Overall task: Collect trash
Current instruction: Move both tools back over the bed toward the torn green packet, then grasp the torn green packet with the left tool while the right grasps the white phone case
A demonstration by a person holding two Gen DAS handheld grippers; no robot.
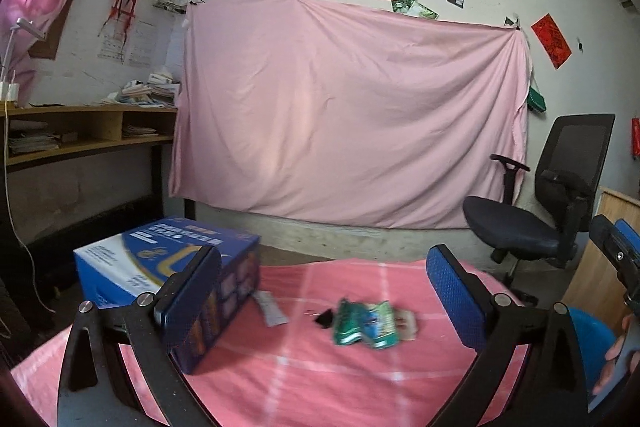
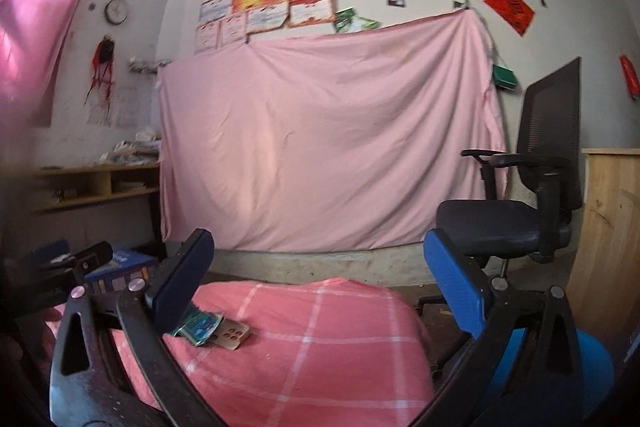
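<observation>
Crumpled green wrappers (image 1: 366, 323) lie on the pink checked cloth (image 1: 304, 387), with a small black scrap (image 1: 323, 317) and a white paper slip (image 1: 272, 311) to their left. My left gripper (image 1: 326, 291) is open and empty above the cloth, the wrappers between its fingers in view. My right gripper (image 2: 316, 279) is open and empty; the green wrappers (image 2: 198, 327) and a tan card (image 2: 234, 337) lie beside its left finger. A blue bin (image 2: 592, 359) sits at lower right, partly hidden.
A blue cardboard box (image 1: 172, 267) stands on the cloth at left, close to my left finger. A black office chair (image 1: 552, 195) stands at right beside a wooden panel. A wooden desk shelf (image 1: 80, 131) is at left. A pink sheet (image 1: 348, 115) hangs behind.
</observation>
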